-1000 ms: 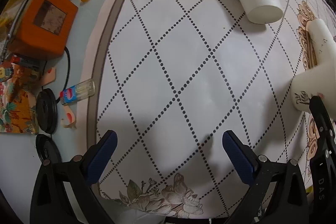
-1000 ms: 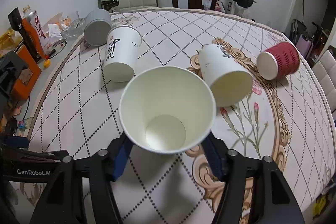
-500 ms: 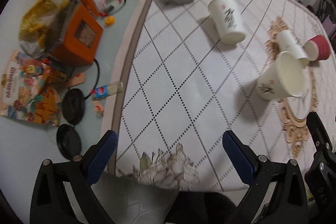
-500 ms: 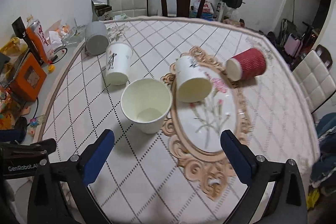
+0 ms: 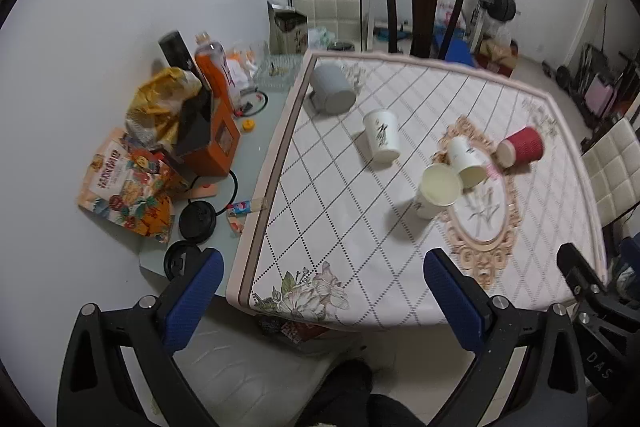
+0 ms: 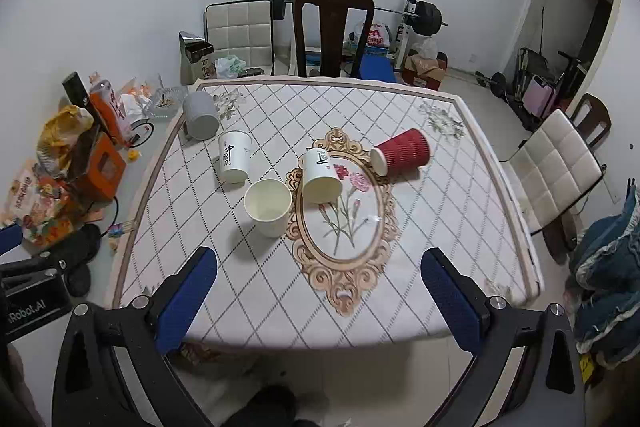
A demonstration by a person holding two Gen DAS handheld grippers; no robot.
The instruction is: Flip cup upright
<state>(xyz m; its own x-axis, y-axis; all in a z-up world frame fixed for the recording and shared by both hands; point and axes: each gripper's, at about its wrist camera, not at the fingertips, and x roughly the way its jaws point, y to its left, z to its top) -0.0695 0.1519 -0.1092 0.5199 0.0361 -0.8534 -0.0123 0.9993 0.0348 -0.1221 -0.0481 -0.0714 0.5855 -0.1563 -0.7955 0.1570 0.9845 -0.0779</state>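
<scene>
A white paper cup point(image 6: 268, 206) stands upright on the table, mouth up; it also shows in the left wrist view point(image 5: 437, 190). Two white printed cups point(image 6: 234, 157) point(image 6: 320, 177), a red ribbed cup point(image 6: 401, 151) and a grey mug point(image 6: 200, 115) lie on their sides around it. My right gripper point(image 6: 316, 301) is open and empty, pulled back over the table's near edge. My left gripper point(image 5: 320, 301) is open and empty, also back off the near edge, to the left.
The table point(image 6: 492, 267) has a diamond-pattern cloth with an ornate oval. Its left strip holds an orange box point(image 5: 218, 143), snack bags point(image 5: 128, 187), black lids point(image 5: 197, 219) and a cable. Chairs stand at the far side point(image 6: 332, 27) and right point(image 6: 556, 167).
My right gripper let go of the white cup, which now stands upright. Both grippers drew back and up, away from the table.
</scene>
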